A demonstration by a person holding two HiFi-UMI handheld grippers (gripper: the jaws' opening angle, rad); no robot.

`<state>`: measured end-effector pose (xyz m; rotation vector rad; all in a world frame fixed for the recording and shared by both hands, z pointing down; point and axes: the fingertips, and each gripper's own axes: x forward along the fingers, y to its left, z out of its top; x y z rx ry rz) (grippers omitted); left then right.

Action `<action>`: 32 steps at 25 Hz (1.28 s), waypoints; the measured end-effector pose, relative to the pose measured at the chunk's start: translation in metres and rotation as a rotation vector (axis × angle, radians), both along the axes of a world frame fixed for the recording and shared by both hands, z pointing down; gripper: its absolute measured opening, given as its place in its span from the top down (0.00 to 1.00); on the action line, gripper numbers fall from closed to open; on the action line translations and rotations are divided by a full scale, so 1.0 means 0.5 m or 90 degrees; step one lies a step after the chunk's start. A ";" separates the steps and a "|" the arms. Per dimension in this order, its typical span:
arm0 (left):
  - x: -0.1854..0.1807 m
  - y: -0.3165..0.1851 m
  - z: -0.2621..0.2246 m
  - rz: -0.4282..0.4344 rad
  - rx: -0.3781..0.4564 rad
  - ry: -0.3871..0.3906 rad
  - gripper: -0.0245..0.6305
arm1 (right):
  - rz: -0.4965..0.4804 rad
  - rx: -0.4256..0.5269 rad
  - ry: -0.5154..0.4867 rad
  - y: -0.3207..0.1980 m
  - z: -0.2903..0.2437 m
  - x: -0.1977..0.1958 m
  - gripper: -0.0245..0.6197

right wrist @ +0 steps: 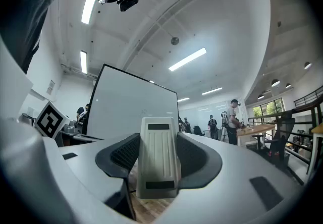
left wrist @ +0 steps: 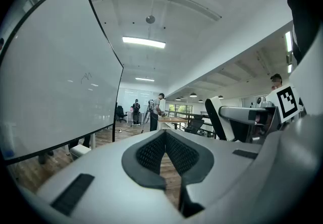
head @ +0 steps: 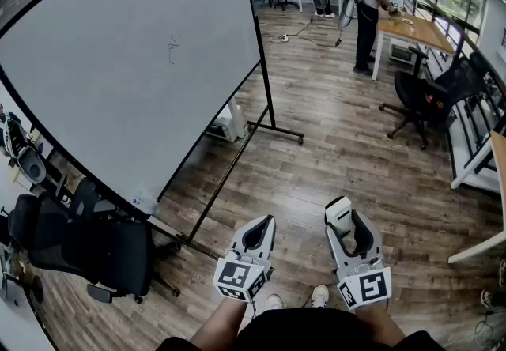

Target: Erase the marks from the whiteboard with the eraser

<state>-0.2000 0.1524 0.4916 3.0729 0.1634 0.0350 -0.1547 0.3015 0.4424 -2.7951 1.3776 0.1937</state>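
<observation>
A large whiteboard [head: 118, 65] on a black wheeled stand fills the upper left of the head view, with a small dark mark [head: 173, 49] near its middle. The same board [left wrist: 50, 71] and its faint mark [left wrist: 87, 76] show in the left gripper view, and the board [right wrist: 131, 112] stands far ahead in the right gripper view. My right gripper [head: 345, 218] is shut on a white eraser [head: 338, 215], seen upright between the pads [right wrist: 159, 160]. My left gripper [head: 258, 232] is shut and holds nothing [left wrist: 165, 140]. Both hang low over the wooden floor, well short of the board.
A black office chair [head: 71, 243] stands at the board's lower left. A board stand foot [head: 277, 132] reaches across the floor. At the right are another black chair [head: 427, 100] and wooden desks [head: 411, 29]. People [head: 368, 5] stand at the back.
</observation>
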 end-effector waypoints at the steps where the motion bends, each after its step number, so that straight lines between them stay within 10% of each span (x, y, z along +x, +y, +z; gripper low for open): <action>1: 0.003 0.005 -0.003 -0.002 0.003 0.002 0.93 | -0.002 0.000 0.003 0.005 -0.002 0.003 0.57; 32: 0.130 0.112 -0.031 -0.098 0.031 0.007 0.93 | -0.120 0.049 0.080 0.108 -0.070 0.166 0.56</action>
